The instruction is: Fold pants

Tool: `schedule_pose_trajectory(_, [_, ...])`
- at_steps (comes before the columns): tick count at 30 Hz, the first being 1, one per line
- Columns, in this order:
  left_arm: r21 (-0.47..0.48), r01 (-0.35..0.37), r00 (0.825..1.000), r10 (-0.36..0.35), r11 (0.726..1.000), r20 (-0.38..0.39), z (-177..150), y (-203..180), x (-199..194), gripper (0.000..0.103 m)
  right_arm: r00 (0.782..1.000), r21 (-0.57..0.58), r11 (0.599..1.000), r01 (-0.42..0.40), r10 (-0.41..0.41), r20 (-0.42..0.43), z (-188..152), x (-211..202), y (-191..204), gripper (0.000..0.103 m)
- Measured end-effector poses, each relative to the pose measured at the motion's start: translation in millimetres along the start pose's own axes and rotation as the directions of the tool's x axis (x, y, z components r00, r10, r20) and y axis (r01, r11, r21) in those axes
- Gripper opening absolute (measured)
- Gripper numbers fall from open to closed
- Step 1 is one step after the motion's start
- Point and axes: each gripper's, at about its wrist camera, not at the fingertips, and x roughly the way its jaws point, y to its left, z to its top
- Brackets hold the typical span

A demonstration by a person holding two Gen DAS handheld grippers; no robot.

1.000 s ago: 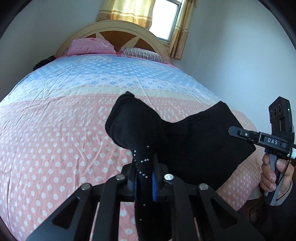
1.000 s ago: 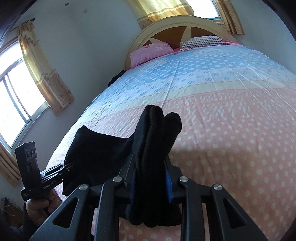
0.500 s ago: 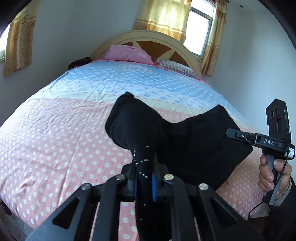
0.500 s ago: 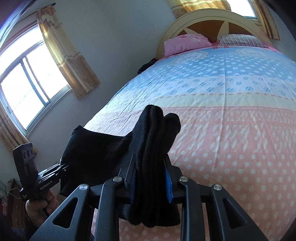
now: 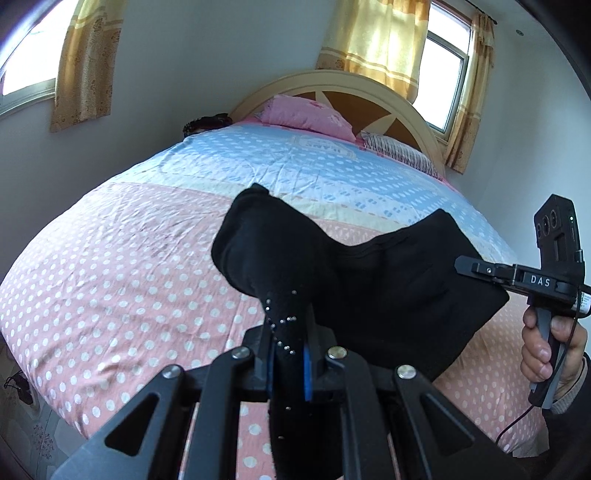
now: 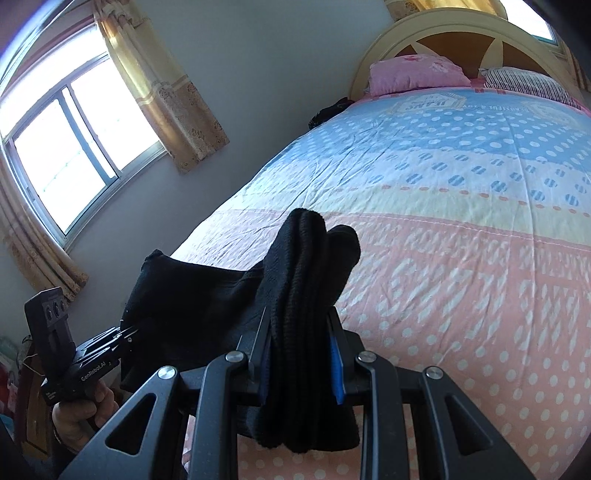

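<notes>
Black pants [image 5: 388, 280] hang stretched between both grippers above the near end of the bed. My left gripper [image 5: 288, 354] is shut on a thin bunch of the cloth, which carries small shiny studs. In the right wrist view the pants [image 6: 207, 295] run off to the left, and my right gripper [image 6: 299, 358] is shut on a thick, doubled-over bunch of them. Each view shows the other gripper held in a hand: the right gripper [image 5: 480, 269] at the right edge, the left gripper [image 6: 125, 336] at the lower left. The fingertips are hidden by cloth.
The bed [image 5: 129, 266] has a pink and blue polka-dot cover. A pink pillow [image 5: 306, 114] and a striped pillow [image 5: 399, 151] lie by the headboard [image 6: 447, 33]. A dark item [image 6: 328, 110] sits at the bed's far left corner. Curtained windows [image 6: 62, 147] flank the room.
Both grippers have swung sideways with the pants still held, so more of the left wall and its window shows. The pants keep the same stretched shape.
</notes>
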Motion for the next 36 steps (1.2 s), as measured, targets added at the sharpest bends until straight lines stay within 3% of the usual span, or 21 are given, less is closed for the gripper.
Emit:
schedule_pose_trajectory(10, [-0.035, -0.012, 0.999, 0.011, 0.999, -0.040, -7.6, 16.4, 12.4, 0.011, 0.999, 0.033, 0.999, 0.008, -0.006, -0.049, -4.5, 33.6, -10.1, 0.026])
schedule_pose_trajectory(23, [-0.045, -0.031, 0.996, 0.027, 0.998, -0.088, -17.1, 26.6, 28.9, 0.014, 0.996, 0.068, 0.997, 0.025, -0.019, -0.086, -6.4, 47.6, -27.6, 0.026])
schedule_pose_trajectory(32, [-0.023, -0.084, 0.992, 0.081, 0.996, -0.093, -23.1, 26.3, 34.6, 0.038, 0.993, 0.097, 0.994, 0.044, -0.033, -0.112, -10.7, 57.5, -40.6, 0.028])
schedule_pose_trajectory(36, [-0.008, -0.123, 0.989, 0.121, 0.992, -0.088, -25.3, 28.3, 36.8, 0.057, 0.991, 0.111, 0.992, 0.062, -0.048, -0.126, -13.3, 62.6, -47.5, 0.030])
